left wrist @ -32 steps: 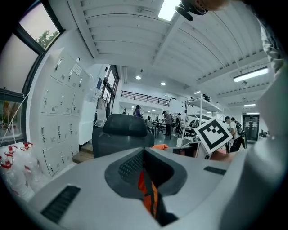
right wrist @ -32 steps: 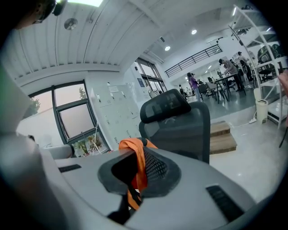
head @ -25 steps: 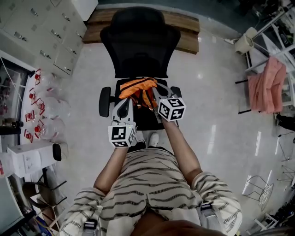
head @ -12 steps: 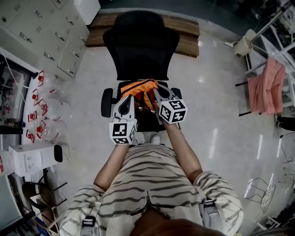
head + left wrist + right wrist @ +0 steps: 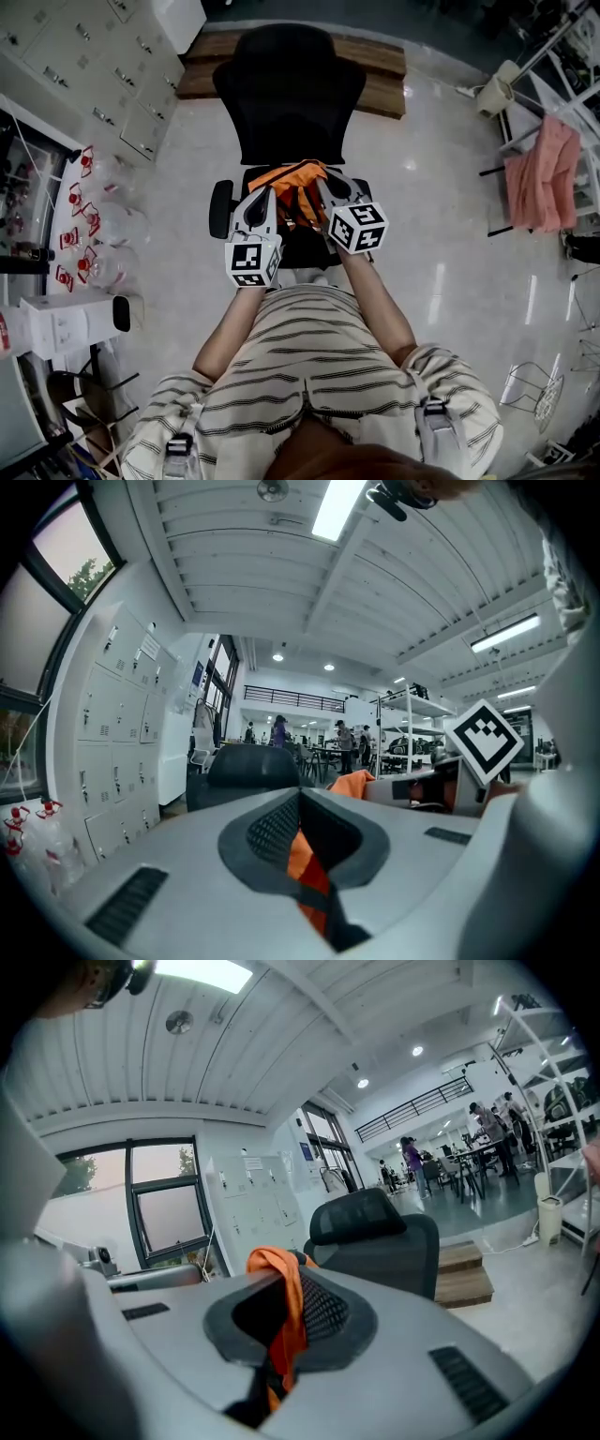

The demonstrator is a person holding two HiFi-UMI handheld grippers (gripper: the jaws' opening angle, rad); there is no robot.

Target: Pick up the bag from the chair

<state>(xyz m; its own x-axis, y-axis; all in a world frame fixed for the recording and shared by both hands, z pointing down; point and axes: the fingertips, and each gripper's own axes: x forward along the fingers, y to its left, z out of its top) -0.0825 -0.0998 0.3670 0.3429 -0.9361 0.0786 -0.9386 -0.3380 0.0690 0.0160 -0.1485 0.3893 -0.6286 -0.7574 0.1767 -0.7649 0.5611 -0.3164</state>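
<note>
Bunched between the two tools, the orange bag (image 5: 296,178) is seen over the seat of the black office chair (image 5: 289,94), just in front of its backrest; whether its underside is clear of the seat cannot be told. The left gripper (image 5: 263,195) is clamped on the bag: in the left gripper view a fold of orange fabric and a dark strap are pinched between its closed jaws. The right gripper (image 5: 327,187) is clenched on the bag as well, and in the right gripper view an orange strip is draped over the jaw tips and squeezed between them. Both tools are held side by side and pointed towards the backrest. A wooden platform (image 5: 380,70) is seen behind the chair, white lockers (image 5: 112,84) at the upper left, and a pink cloth (image 5: 544,173) is hung at the right.
</note>
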